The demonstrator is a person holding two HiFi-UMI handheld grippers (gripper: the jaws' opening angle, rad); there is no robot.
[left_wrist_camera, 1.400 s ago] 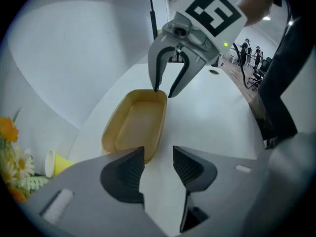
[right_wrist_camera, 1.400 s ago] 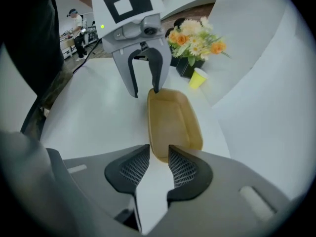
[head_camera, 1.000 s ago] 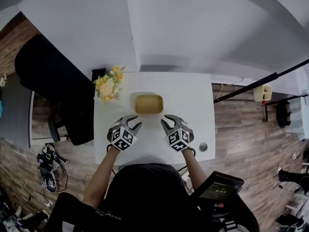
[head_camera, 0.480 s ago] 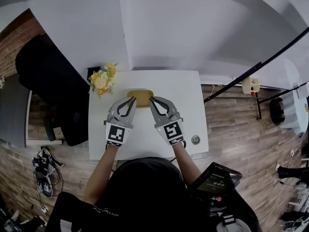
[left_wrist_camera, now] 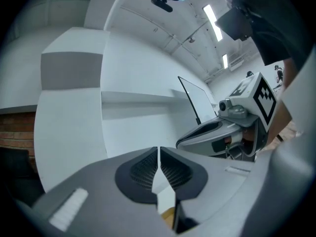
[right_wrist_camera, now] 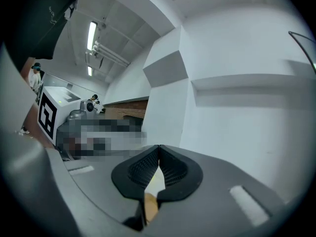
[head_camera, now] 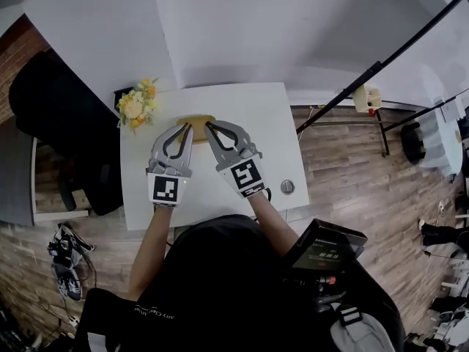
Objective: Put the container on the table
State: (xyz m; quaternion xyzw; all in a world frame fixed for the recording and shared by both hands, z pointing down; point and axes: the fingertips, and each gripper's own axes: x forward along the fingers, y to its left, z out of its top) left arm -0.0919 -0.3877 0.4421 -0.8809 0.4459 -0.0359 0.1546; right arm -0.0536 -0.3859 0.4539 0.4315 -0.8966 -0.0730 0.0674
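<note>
Moved: both grippers have come up from the tabletop (head_camera: 245,116) and levelled out. A second ago they sat low with jaws spread, just short of the container (head_camera: 195,118). They now fill more of the head view and hide its near edge.
Left hand-held gripper (head_camera: 187,127): its jaws have just been closing. In the left gripper view the ribbed pads (left_wrist_camera: 148,169) press together at the tips, with nothing pinched between them.
Right hand-held gripper (head_camera: 209,126): its jaws have also just been closing. In the right gripper view the pads (right_wrist_camera: 170,169) meet along one line and hold nothing.
Container: flat and tan, lying on the tabletop toward its far edge. It is just beyond both sets of tips and neither gripper holds it.
Tan sliver (left_wrist_camera: 168,216): shows low in the gap under the left pads, and the right gripper view has a similar one.
Marker cubes: one faces the head camera at the back of each gripper, left (head_camera: 165,189) and right (head_camera: 245,174).
Flowers (head_camera: 135,105): a yellow and cream bunch at the far left corner of the tabletop, apart from the container.
Round metal piece (head_camera: 288,187): near the right edge of the tabletop, well apart from the container.
Black chair (head_camera: 51,116): on the wood floor (head_camera: 352,167), left of the tabletop.
Gripper views: both look level at a white wall.
</note>
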